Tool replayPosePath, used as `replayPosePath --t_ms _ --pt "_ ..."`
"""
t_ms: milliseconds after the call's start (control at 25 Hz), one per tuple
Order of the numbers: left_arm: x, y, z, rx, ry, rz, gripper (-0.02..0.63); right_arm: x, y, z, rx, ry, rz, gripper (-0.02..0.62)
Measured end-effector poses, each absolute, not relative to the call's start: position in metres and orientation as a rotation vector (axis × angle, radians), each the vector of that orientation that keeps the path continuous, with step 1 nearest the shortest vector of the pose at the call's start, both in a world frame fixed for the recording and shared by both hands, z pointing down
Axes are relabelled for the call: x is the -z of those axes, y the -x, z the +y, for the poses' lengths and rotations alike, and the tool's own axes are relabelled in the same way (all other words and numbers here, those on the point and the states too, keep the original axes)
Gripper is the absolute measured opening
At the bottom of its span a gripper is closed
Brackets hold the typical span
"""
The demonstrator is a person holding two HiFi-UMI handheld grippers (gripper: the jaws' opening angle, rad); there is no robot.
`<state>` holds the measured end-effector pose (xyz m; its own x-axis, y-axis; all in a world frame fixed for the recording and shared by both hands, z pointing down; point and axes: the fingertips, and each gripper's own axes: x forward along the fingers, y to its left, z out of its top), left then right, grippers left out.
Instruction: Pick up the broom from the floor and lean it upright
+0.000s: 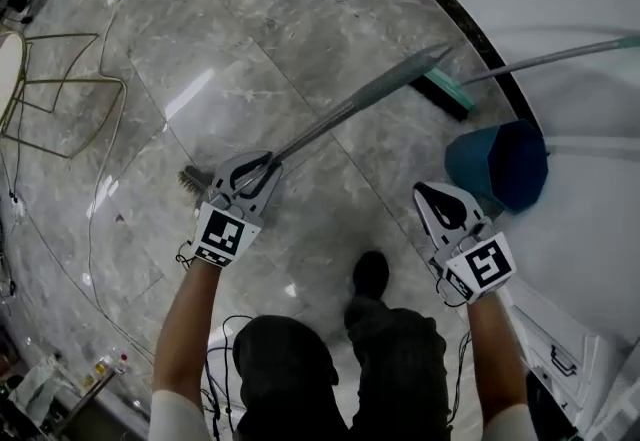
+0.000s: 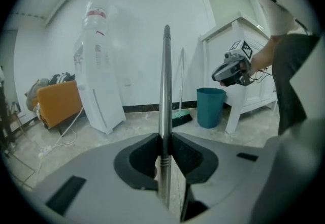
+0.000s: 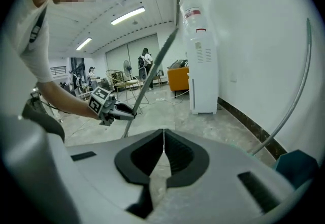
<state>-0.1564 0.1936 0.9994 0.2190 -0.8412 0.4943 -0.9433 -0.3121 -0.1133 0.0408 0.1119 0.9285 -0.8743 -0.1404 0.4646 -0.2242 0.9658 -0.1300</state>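
My left gripper is shut on the broom's grey metal handle. The handle rises steeply from the jaws toward the camera, and its free tip is the highest part. Dark bristles show just below and left of the left gripper, near the floor. In the right gripper view the same handle slants up from the left gripper. My right gripper hangs to the right, shut, with nothing between its jaws.
A second broom with a green head leans on the white wall beside a teal bin. A white water dispenser, a white cabinet, a gold wire chair and floor cables stand around.
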Motion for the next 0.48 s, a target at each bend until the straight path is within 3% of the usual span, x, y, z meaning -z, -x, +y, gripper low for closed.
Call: replayPosePath --t_ms 480 --pt "-0.8 0.148 0.184 -0.529 -2.113 -1.761 0.067 -0.738 -0.041 0.147 -0.359 -0.301 -2.555 0.002"
